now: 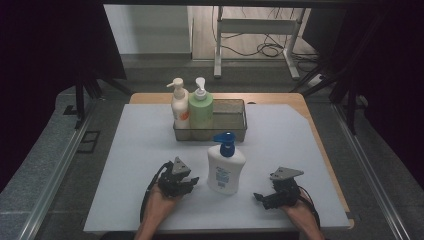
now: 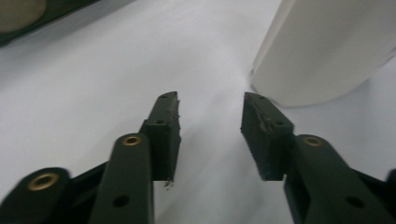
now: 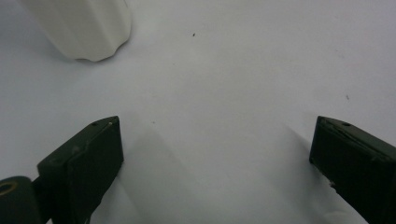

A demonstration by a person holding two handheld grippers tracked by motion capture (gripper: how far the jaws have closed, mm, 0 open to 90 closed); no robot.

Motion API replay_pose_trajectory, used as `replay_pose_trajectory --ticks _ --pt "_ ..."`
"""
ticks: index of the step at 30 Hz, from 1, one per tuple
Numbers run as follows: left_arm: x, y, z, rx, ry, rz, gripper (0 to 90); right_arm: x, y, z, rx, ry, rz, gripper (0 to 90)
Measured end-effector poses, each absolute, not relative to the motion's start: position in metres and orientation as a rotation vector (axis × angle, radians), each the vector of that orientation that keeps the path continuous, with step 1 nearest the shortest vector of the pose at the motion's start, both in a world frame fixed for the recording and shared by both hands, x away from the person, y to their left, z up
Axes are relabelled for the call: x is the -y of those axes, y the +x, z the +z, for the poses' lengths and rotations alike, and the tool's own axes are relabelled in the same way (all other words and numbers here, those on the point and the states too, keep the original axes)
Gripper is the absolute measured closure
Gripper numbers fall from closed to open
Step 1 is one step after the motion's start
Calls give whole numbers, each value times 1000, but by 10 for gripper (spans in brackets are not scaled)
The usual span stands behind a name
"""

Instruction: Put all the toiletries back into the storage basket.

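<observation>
One white pump bottle [image 1: 226,167] upright between both grippers, left fingers [image 2: 164,128] part-spread beside it, right fingers [image 3: 88,158] wide, empty

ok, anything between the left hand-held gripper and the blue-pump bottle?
Nothing. In the high view only bare white table mat separates the left hand-held gripper from the blue-pump bottle. The left gripper view agrees: open jaws, nothing between them, bottle off to the right.

I see a mesh basket [image 1: 235,131] at the far side of the white bench [image 1: 130,170], holding a cream bottle [image 1: 179,106] and a green bottle [image 1: 201,109].
</observation>
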State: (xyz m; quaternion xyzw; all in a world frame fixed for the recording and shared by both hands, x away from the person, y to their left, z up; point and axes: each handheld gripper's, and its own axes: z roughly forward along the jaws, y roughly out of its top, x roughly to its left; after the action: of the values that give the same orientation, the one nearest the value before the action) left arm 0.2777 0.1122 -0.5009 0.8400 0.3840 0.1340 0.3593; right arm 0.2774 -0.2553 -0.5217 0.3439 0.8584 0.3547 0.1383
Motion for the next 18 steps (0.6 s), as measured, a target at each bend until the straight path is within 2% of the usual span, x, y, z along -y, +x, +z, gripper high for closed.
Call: replay_pose_trajectory --ticks 11,18 --pt "-126 264 -505 -1041 2138 397 289 257 274 -517 -2476 975 1046 29" --pt "-130 254 -511 -1075 2160 397 180 256 272 -513 -2479 955 1069 8"
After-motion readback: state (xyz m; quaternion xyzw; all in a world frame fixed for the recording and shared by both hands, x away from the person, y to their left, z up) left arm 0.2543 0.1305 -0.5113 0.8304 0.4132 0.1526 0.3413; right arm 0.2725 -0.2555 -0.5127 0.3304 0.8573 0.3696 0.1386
